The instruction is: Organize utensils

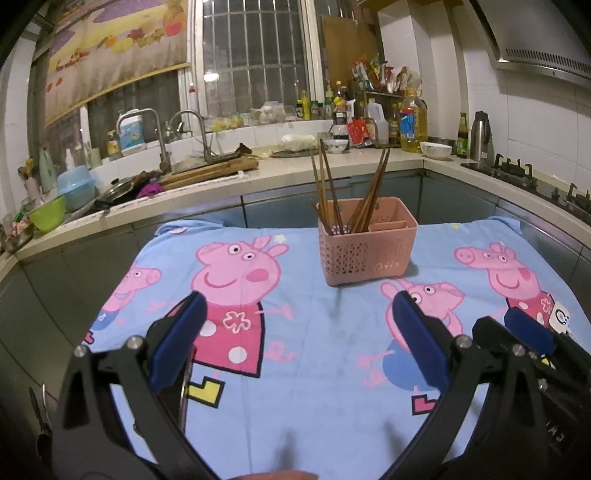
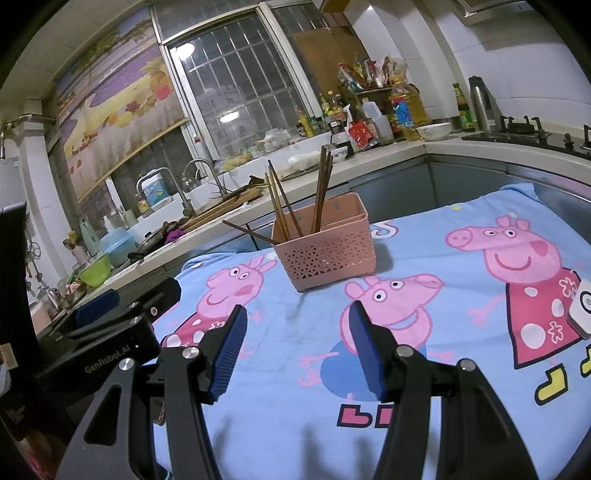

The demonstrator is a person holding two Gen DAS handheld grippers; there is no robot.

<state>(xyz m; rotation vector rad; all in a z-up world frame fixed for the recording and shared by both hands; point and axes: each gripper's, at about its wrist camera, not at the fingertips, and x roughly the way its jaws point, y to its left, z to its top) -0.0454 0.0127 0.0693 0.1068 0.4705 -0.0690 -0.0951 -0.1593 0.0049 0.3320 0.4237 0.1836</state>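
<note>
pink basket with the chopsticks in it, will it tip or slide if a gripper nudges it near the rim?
The pink basket looks like thin perforated plastic, so probably light. The chopsticks stand well above its rim, so a high nudge could rock it. The cartoon cloth beneath may bunch rather than let it slide.

A home kitchen: sink taps [image 1: 162, 140]; gas hob [image 1: 532, 181]; oil bottles [image 1: 412, 122]; range hood [image 1: 535, 33]; tiled walls

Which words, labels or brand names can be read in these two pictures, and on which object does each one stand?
"GenRobot.AI": printed on the black body of the left gripper, seen in the right wrist view.
Labels on the oil bottle, sauce bottles and snack packets: too small and blurred to read.
The pink basket: no readable text.
</note>
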